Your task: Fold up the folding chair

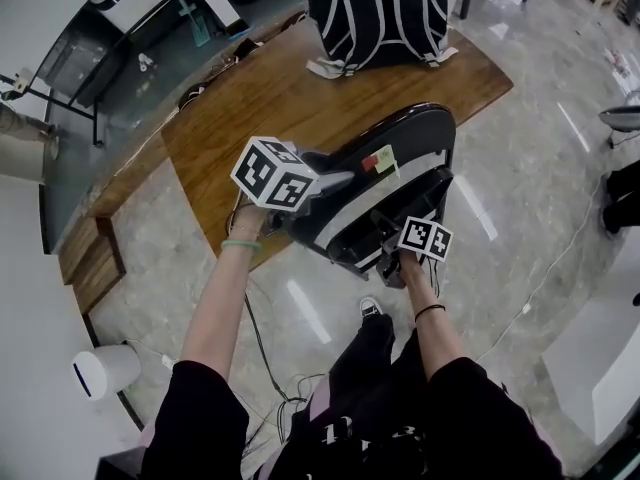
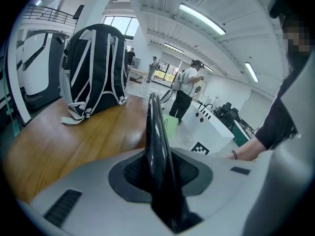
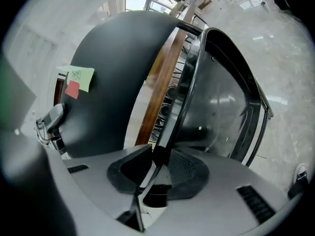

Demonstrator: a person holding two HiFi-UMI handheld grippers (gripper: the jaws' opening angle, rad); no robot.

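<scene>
The black folding chair (image 1: 410,143) hangs off the floor between my two grippers, its back and seat brought close together. My left gripper (image 1: 342,179) is shut on the thin glossy edge of the chair's back (image 2: 156,132), which stands upright between its jaws. My right gripper (image 1: 387,222) is shut on the slim black rim of the seat (image 3: 173,117). In the right gripper view the back (image 3: 118,73) carries a green and a red sticky note (image 3: 78,78), and the seat's underside (image 3: 221,97) lies to the right.
A wooden table (image 1: 290,98) stands just beyond the chair with a black-and-white backpack (image 1: 375,8) on it. Cables (image 1: 265,348) trail on the stone floor by my feet, and a white device (image 1: 105,368) sits at lower left. People (image 2: 184,95) stand far off.
</scene>
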